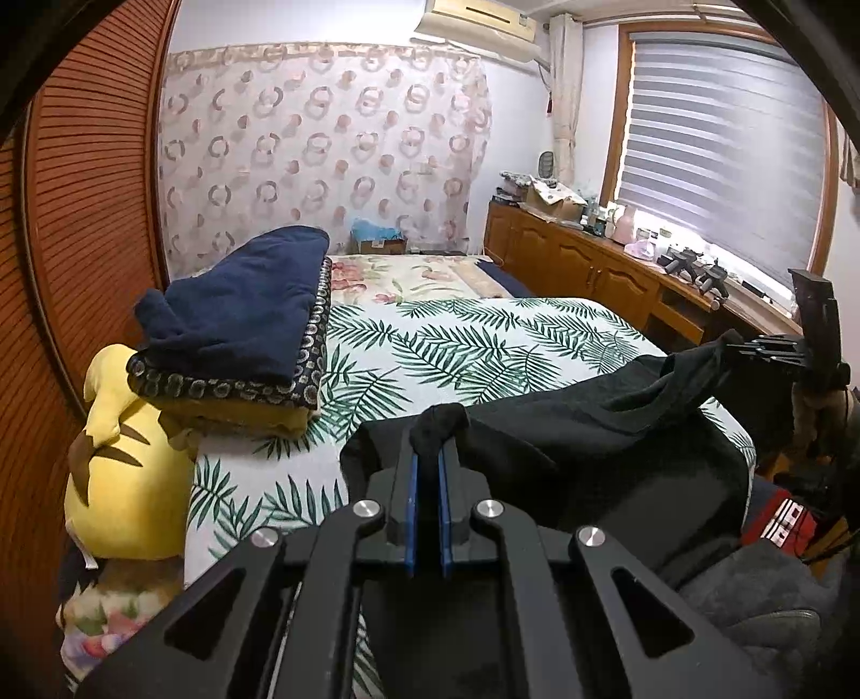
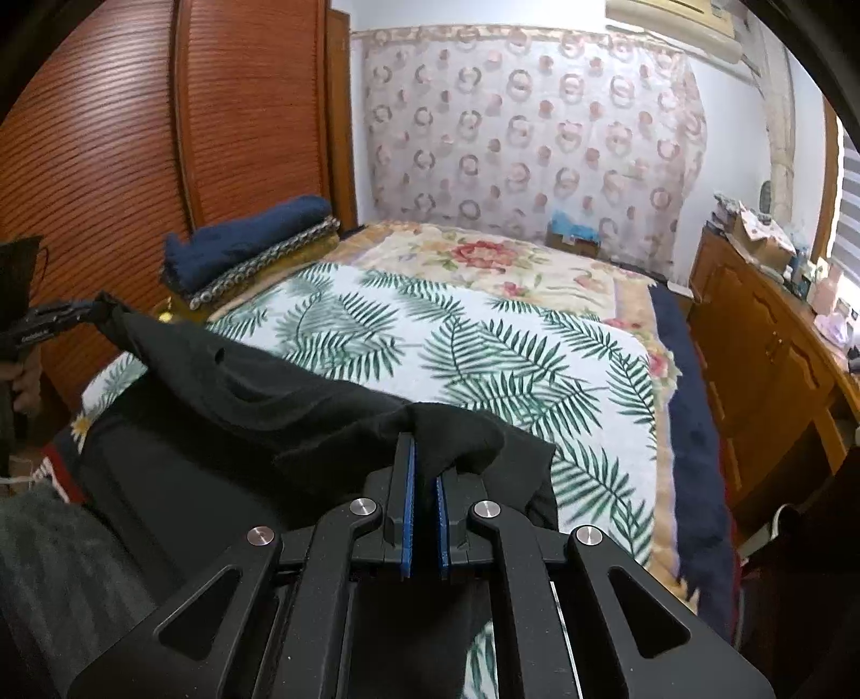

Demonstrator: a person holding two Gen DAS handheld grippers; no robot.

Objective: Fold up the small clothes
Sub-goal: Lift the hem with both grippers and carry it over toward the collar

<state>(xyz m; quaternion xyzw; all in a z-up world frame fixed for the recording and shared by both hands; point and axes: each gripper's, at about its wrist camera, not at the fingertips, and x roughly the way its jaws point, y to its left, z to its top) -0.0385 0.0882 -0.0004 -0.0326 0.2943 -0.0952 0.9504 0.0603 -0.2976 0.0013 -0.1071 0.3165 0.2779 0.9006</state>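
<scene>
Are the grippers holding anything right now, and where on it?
Both hold the black garment: left gripper and right gripper each pinch a bunched bit of its upper edge, the cloth slung between them.

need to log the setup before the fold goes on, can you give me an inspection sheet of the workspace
surface: bed with a leaf-print cover, a floral blanket further back.
job's things: black garment lifted over the near edge of the bed, stretched between both grippers.
clutter: folded stack topped by a navy blanket at the bed's left side; yellow plush toy beside it; cardboard box at the far end.
grippers: left gripper shut on the black garment; right gripper shut on its other corner.
cables: a thin wire on the wall near the air conditioner; none on the bed.
surroundings: slatted wooden wardrobe, wooden cabinet with small items, window blind.
</scene>
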